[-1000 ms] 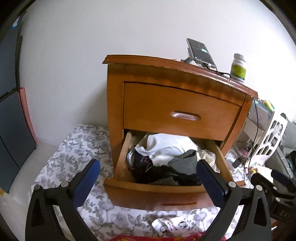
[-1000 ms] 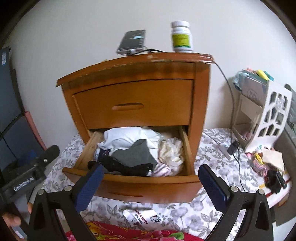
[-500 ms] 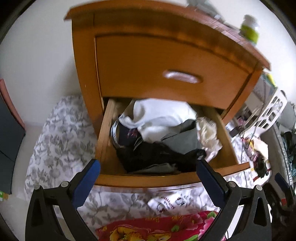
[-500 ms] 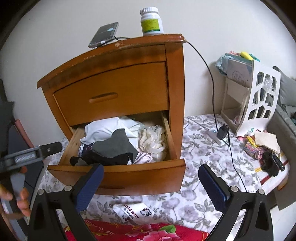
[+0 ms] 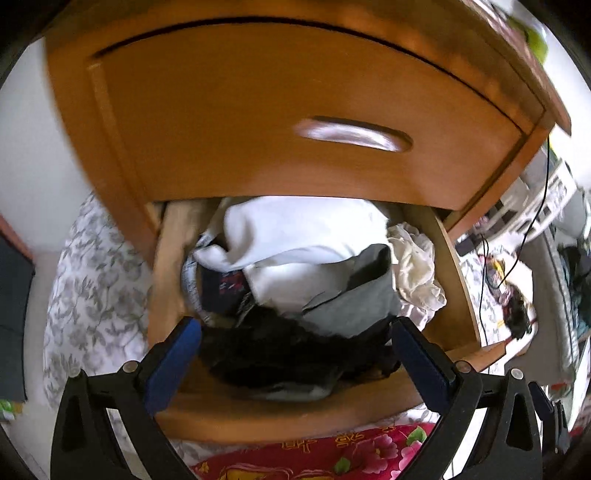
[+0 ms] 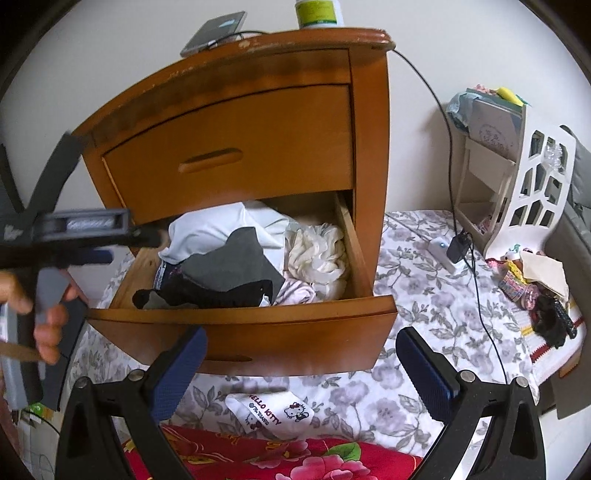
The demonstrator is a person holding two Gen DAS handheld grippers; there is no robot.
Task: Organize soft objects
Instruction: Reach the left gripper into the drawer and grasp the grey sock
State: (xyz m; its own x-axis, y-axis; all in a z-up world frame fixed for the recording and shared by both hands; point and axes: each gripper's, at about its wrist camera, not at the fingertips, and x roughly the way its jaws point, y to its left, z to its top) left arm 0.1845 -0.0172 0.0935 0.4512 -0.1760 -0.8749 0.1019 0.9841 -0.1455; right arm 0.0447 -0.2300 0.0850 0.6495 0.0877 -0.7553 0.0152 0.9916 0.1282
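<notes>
Readable in the right wrist view: "HELLO KITTY" in black on a small white tissue pack [image 6: 275, 410] lying on the grey-flowered sheet [image 6: 424, 295], just in front of the orange wooden nightstand [image 6: 258, 122]. Smaller print beneath too fine to read. Green label on the white bottle [image 6: 319, 13] atop the nightstand illegible, bottle cut off by the frame edge; beside it one dark phone [image 6: 214, 31].

Two drawers: upper shut, lower pulled-out drawer [image 6: 240, 328] stuffed with soft clothing. Four distinct pieces countable: white garment [image 5: 295, 240], grey cloth [image 5: 354, 299], black garment [image 5: 288, 350], crumpled cream fabric [image 5: 413, 266]; more underneath, too tangled to separate.

Left gripper [image 5: 295, 343] spread wide, blue pads either side of the black garment, over the drawer front; contact unclear, left view blurred. Right gripper [image 6: 301, 360] likewise spread, empty, before the drawer front.
</notes>
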